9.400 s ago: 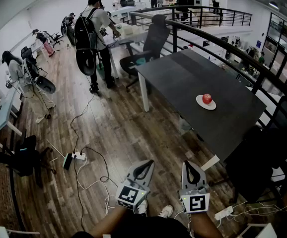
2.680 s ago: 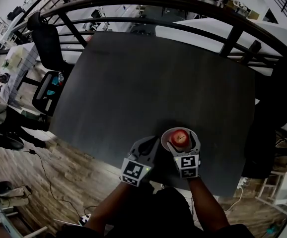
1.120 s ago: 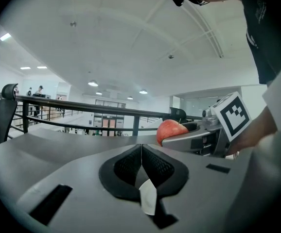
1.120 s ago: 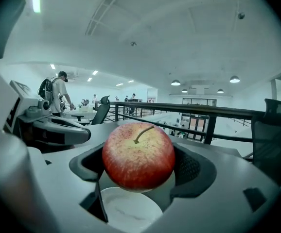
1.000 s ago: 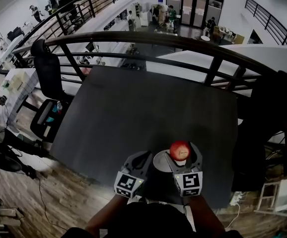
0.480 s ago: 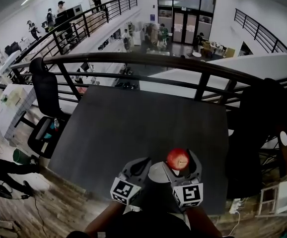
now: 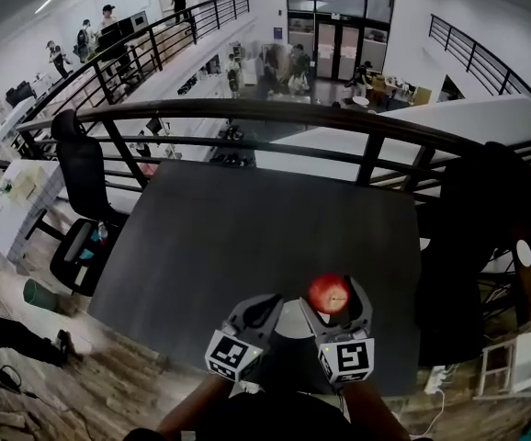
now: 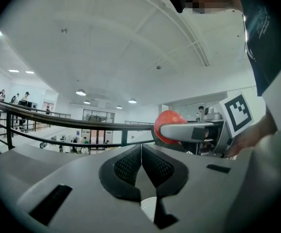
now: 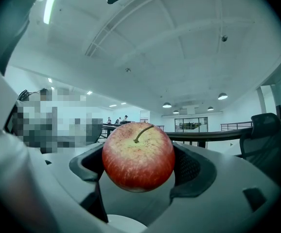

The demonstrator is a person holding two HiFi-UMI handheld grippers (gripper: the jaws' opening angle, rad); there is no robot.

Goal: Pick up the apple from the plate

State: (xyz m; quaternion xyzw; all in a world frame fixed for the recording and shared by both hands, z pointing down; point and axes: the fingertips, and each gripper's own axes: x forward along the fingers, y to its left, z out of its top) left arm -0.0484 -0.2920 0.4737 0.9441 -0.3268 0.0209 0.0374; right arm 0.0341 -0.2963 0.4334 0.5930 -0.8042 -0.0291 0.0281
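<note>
A red apple with a short stem is held above the white plate, and my right gripper is shut on it. In the right gripper view the apple fills the space between the black pads, and a sliver of the plate shows below. My left gripper hovers beside the plate on its left, shut and empty. In the left gripper view its pads touch, and the apple shows to the right in the other gripper.
The plate lies near the front edge of a dark grey table. A black railing runs behind the table over a drop to a lower floor. One black office chair stands at the left and another at the right.
The right gripper closed on the apple and raised it off the plate; in the last second it has held almost still. The left gripper stays shut beside the plate.
</note>
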